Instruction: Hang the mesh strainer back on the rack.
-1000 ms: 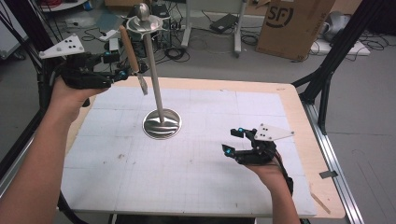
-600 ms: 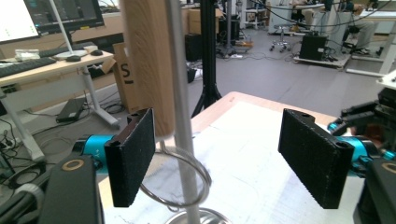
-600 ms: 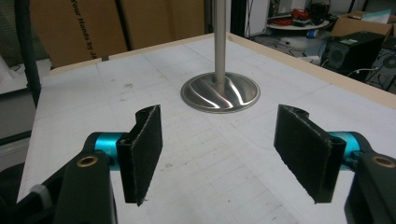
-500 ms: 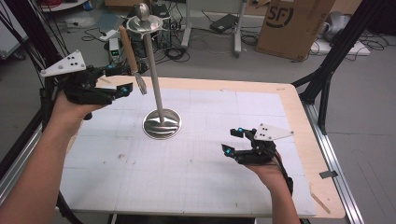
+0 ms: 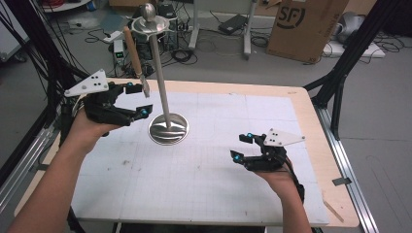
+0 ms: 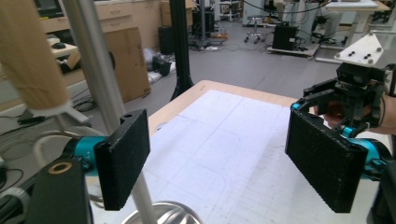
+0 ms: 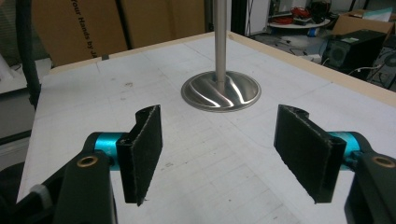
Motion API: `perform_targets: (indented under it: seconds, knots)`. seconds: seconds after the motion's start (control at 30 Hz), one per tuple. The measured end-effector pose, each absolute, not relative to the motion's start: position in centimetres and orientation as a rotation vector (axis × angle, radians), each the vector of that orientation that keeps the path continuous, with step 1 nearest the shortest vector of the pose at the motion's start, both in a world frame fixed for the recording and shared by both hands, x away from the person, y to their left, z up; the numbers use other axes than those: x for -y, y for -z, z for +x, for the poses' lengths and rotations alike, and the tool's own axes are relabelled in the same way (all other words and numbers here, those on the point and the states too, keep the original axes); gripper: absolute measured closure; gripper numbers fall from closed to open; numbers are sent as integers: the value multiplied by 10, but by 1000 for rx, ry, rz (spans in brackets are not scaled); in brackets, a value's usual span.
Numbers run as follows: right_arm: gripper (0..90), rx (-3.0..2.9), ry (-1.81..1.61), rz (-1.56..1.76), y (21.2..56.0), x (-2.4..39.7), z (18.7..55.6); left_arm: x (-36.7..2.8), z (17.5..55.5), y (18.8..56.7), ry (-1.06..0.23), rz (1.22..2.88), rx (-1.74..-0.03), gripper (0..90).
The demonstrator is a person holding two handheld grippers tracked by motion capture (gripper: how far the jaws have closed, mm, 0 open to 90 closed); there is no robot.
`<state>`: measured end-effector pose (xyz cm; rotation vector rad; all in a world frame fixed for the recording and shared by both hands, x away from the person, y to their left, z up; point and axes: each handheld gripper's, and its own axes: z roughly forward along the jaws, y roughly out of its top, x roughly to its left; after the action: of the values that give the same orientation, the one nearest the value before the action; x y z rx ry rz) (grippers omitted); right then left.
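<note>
Left gripper [image 5: 138,101] jaws just opened, empty, upper left beside the hanging wooden-handled utensil [image 5: 132,52]; looks released, right gripper [image 5: 243,147] open too

Pretty roomy table [image 5: 204,194] honestly. The only real obstacle is the metal stand [image 5: 160,87] left of centre: round base on the board, tall pole, and a wooden-handled utensil [image 5: 133,56] hanging off its top right above the left gripper [image 5: 137,100]. The middle, front and right side are wide open around the right gripper [image 5: 241,146].
</note>
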<state>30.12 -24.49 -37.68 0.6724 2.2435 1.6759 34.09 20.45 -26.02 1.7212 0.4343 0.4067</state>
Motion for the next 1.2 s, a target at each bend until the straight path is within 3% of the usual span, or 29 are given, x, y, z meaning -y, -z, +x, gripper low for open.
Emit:
perform_targets:
  seconds: [1.2]
  knots:
    - [316, -2253, -1659, 704, 383, 248, 303, -187, 313, 372, -386, 1814, -506, 180]
